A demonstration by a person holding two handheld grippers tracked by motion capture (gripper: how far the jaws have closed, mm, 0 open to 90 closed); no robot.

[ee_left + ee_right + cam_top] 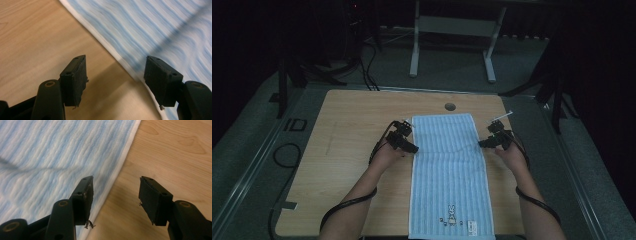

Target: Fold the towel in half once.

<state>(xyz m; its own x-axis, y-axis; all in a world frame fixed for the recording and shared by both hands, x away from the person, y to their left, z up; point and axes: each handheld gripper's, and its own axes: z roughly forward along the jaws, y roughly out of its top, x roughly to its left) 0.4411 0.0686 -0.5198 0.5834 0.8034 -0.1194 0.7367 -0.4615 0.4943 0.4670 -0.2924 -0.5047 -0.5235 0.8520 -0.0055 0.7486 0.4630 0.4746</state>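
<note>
My left gripper (116,75) stands open and empty, its jaws straddling the towel's (155,27) white left hem over bare table (32,32), with no pad pressing on the cloth. My right gripper (116,195) is likewise open and holds nothing, its jaws set either side of the towel's right hem. From the high view the blue striped towel (449,170) lies flat lengthwise down the table (347,130), my left gripper (409,145) and right gripper (486,142) at its far half, one at each long edge.
</note>
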